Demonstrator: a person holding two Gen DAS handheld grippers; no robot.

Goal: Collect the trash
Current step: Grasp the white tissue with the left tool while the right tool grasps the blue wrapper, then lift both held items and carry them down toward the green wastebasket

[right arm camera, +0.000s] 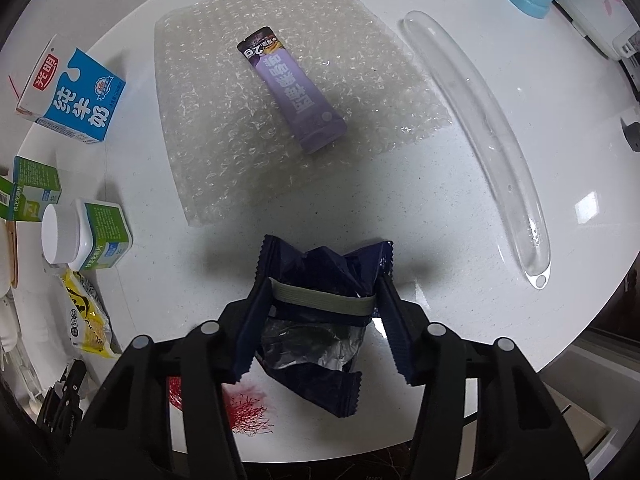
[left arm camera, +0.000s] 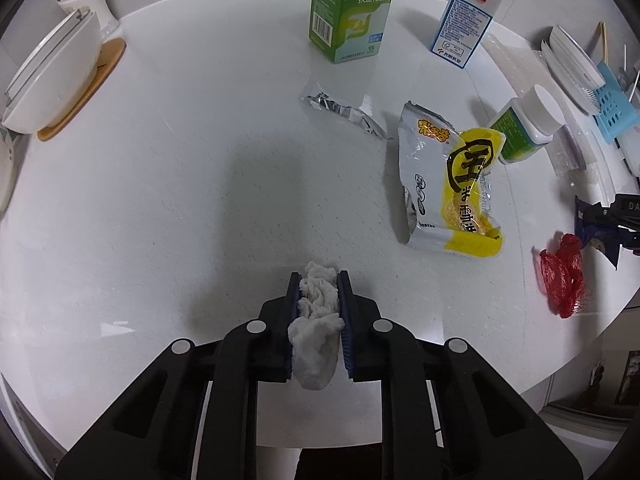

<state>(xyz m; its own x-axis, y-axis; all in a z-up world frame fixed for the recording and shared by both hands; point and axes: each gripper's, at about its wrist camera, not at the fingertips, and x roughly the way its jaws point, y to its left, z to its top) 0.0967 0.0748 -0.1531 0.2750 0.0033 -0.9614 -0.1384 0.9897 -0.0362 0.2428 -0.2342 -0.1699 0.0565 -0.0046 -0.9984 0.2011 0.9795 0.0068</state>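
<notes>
My left gripper (left arm camera: 318,280) is shut on a crumpled white tissue (left arm camera: 316,320), held above the white round table (left arm camera: 160,180). My right gripper (right arm camera: 324,284) is shut on a dark blue snack wrapper (right arm camera: 320,340) with a silver inside, above the table's near edge. It also shows at the right edge of the left wrist view (left arm camera: 600,224). Loose trash lies on the table: a yellow and silver snack bag (left arm camera: 448,180), a silver foil wrapper (left arm camera: 344,110), a red mesh net (left arm camera: 562,276), a purple sachet (right arm camera: 294,92) on bubble wrap (right arm camera: 240,92).
A green medicine box (left arm camera: 348,16), a blue milk carton (left arm camera: 466,20) and a white-capped bottle (left arm camera: 528,124) stand at the back. White bowls (left arm camera: 52,72) sit on a wooden coaster at the left. Plates and a blue basket (left arm camera: 612,108) are at the right. A clear plastic tube (right arm camera: 484,136) lies near the table edge.
</notes>
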